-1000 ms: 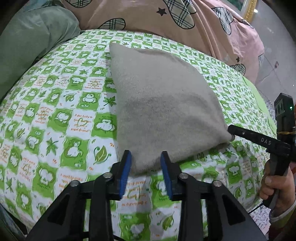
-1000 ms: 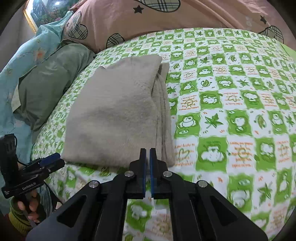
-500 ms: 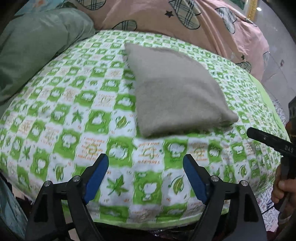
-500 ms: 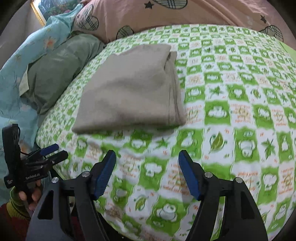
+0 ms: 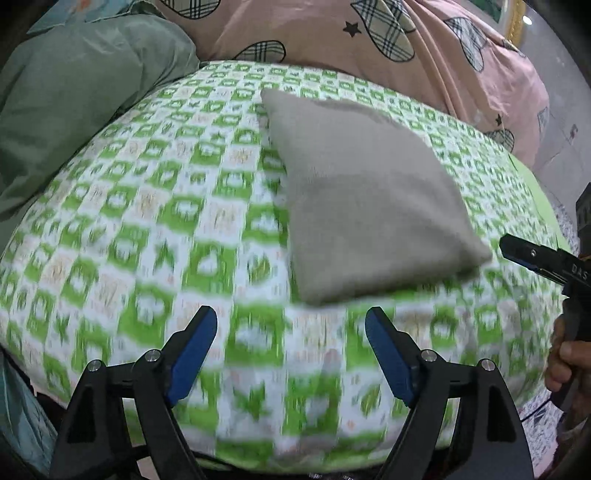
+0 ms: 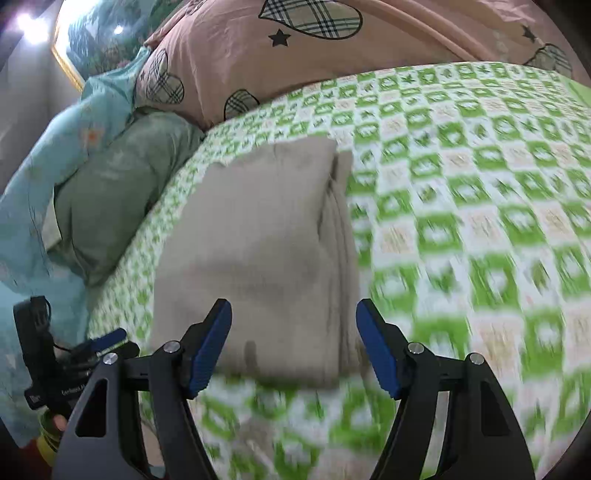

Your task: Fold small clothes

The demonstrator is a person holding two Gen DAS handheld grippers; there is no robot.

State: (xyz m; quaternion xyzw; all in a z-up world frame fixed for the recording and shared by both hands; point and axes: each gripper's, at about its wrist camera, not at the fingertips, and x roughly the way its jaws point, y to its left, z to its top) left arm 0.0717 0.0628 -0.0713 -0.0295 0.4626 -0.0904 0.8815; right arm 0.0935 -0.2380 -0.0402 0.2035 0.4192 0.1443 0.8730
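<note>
A folded grey-beige cloth (image 5: 369, 192) lies flat on the green-and-white checked bedsheet (image 5: 147, 221). My left gripper (image 5: 291, 312) stands wide open just short of the cloth's near corner, with only sheet between its blue pads. In the right wrist view the same cloth (image 6: 258, 240) shows its stacked layers along the right side. My right gripper (image 6: 293, 304) hovers over the cloth's near edge. Its jaws are closing, and its pads stand apart from the fabric on either side. Each gripper shows at the edge of the other's view, the right gripper (image 5: 517, 247) and the left gripper (image 6: 110, 339).
A pink quilt (image 5: 332, 33) with plaid hearts is heaped behind the cloth. A green pillow (image 6: 122, 192) and a light blue quilt (image 6: 55, 166) lie at the left. A hand (image 5: 565, 362) holds the right gripper's handle. The sheet (image 6: 480, 184) runs on to the right.
Both grippers opened wide and drew back from the cloth's near edge. The right gripper, shut a second ago, has since come forward over that edge again.
</note>
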